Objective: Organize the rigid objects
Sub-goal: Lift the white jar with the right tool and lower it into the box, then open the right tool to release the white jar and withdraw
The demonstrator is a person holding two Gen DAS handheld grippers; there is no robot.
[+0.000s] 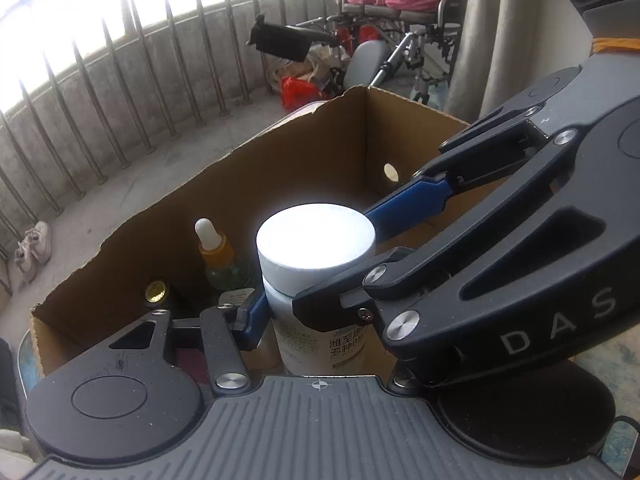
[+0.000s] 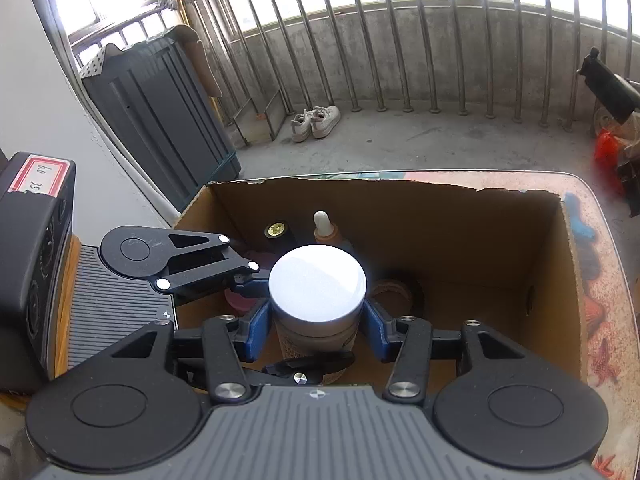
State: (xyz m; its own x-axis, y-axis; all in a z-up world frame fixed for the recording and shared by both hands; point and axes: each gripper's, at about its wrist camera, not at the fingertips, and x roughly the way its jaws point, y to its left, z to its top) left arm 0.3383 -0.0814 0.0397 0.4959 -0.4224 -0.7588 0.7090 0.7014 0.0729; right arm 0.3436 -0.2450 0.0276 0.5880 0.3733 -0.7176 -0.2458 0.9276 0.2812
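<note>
Over on the left, the left gripper (image 2: 260, 280) was clamped on the white-capped bottle (image 2: 317, 286), coming in from the side. The right gripper (image 2: 316, 330) gripped that same bottle just under its cap, so both held it upright above the open cardboard box (image 2: 568, 280), likely for a steady lowering. A dropper bottle (image 2: 322, 224) and a gold-capped jar (image 2: 276, 229) stood by the far wall. The box sat on a patterned table (image 2: 600, 300); farther right lay concrete balcony floor, railings (image 2: 400, 40) beyond.
</note>
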